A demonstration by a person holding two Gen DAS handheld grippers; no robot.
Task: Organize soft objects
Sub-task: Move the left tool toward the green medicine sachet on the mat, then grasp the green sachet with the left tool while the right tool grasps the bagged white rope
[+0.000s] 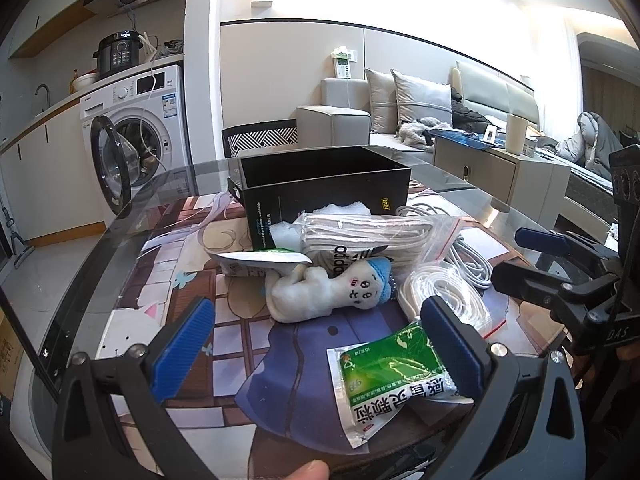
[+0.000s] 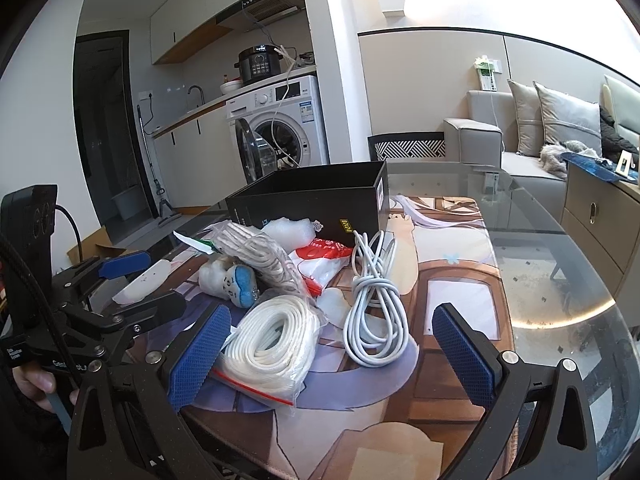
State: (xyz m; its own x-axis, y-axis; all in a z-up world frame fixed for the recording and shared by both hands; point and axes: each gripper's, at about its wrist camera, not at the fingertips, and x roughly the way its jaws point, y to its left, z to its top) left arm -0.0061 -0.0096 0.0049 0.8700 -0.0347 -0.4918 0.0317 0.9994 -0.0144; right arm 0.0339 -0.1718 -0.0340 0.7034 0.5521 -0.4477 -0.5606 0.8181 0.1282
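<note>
- On the glass table (image 2: 560, 264), over the printed mat (image 2: 452, 308), your soft things sit heaped toward the far edge, in front of the open black box (image 2: 320, 196).
- Your left gripper (image 1: 320, 344) is spread wide and holds nothing; the green sachet (image 1: 384, 376) lies flat on the mat with its right end against the right blue pad, and the plush (image 1: 332, 288) lies just beyond the fingertips.
- Your right gripper (image 2: 332, 352) is likewise spread and empty; the bagged rope coil (image 2: 276, 340) rests beside its left pad, and the grey cable (image 2: 376, 300) lies between the fingers, further out.
- Behind the plush, a zip bag of grey cloth (image 1: 368, 236) leans on the box wall, with white foam (image 1: 344, 210) above it and a red-and-white packet (image 2: 324, 258) beside it.
- Right of the cable, the mat is bare up to the table's curved right edge; the left half of the mat is also open near you.
- The plush is fuzzy white with a blue cap; the rope is glossy and looped in clear plastic with a red seal; the sachet is crinkled foil; the pads are ribbed blue rubber.
</note>
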